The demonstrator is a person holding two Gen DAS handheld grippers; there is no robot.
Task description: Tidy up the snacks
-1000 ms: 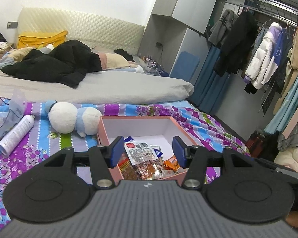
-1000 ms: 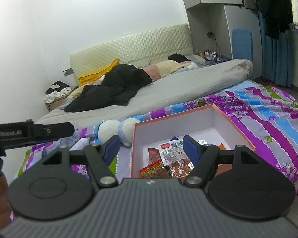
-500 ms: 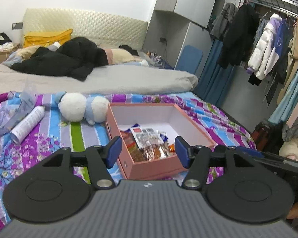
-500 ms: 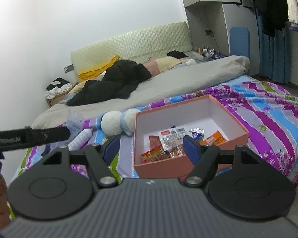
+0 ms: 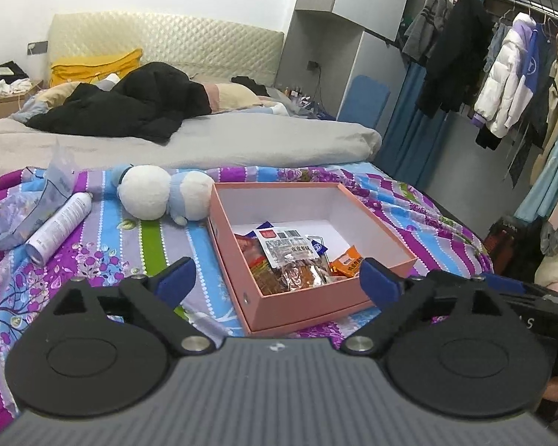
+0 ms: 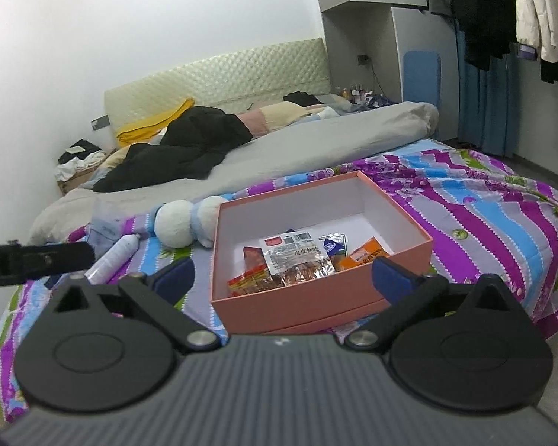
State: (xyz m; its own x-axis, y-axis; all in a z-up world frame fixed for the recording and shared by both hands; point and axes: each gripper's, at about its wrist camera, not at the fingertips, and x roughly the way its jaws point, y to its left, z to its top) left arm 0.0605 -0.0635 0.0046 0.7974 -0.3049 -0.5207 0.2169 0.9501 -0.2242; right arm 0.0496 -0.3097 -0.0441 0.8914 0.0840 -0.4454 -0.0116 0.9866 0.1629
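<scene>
The left tongs (image 5: 277,278) are spreading wide, jaws opening, with nothing pinched between the blue pads; the near corner of the pink box (image 5: 297,306) is only showing through the gap, lying beyond them. The right tongs (image 6: 282,277) are likewise opening and gripping nothing, framing the same box's front wall (image 6: 297,306) from the other side.

The box is sitting open on the striped floral bedspread (image 5: 145,245), and the snacks are lying inside it toward the near end: a clear packet with a printed label (image 5: 288,251) on top, an orange packet (image 5: 348,264) beside it, and red wrappers (image 6: 249,278) partly buried underneath. Their print is too small to read, and the near wall is cutting off the lowest ones.

Just left of the box a white and blue plush toy (image 5: 163,195) is touching its wall, its face turning away. Farther left a white spray can (image 5: 57,228) is lying on its side under a crumpled clear bag (image 5: 52,186), whose contents are not showing clearly.
</scene>
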